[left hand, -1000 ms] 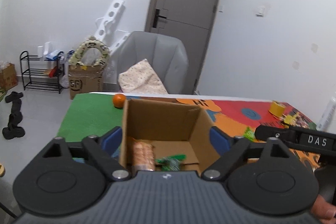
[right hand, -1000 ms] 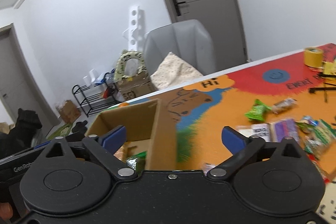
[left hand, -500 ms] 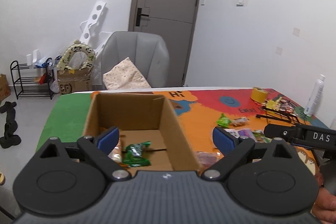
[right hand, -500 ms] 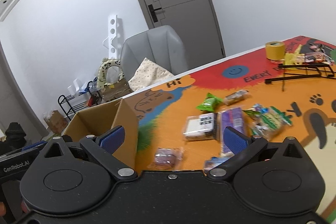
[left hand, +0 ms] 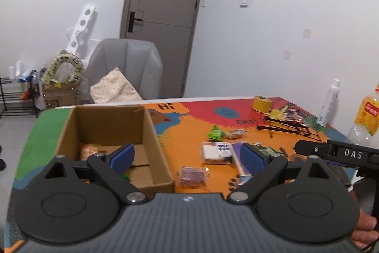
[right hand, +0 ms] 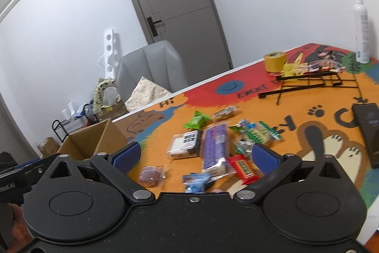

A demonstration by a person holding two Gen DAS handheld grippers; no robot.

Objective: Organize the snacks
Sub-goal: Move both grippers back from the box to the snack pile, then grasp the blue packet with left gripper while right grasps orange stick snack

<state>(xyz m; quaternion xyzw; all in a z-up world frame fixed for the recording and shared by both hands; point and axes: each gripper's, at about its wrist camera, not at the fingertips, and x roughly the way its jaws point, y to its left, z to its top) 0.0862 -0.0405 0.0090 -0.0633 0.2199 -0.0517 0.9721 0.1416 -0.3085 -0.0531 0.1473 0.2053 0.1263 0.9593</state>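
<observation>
A: What has changed in the last second?

B: Both views have swung away from the open brown cardboard box (left hand: 111, 134) toward the loose snacks. A second ago the left gripper (left hand: 187, 155) looked straight into the box; now the box sits ahead and to its left, with the pile ahead and to its right. I'd judge a drop-off is over and the next pick is starting.

A: Are the grippers carrying anything?

B: No. Both are spread wide and empty, the right gripper (right hand: 196, 155) included.

A: Where is the nearest snack?

B: A small clear packet with a reddish-brown filling (right hand: 149, 176) lies just ahead of the right gripper, close to its left finger. The same packet (left hand: 192, 176) is just ahead of the left gripper, between its fingers and beside the box wall. A long purple wrapped bar (right hand: 214, 148) lies further ahead, between the right gripper's fingers, touching a clear packet with a white label (right hand: 186, 142).

A: And the box?

B: Already holding a few snacks; many are left out.
</observation>
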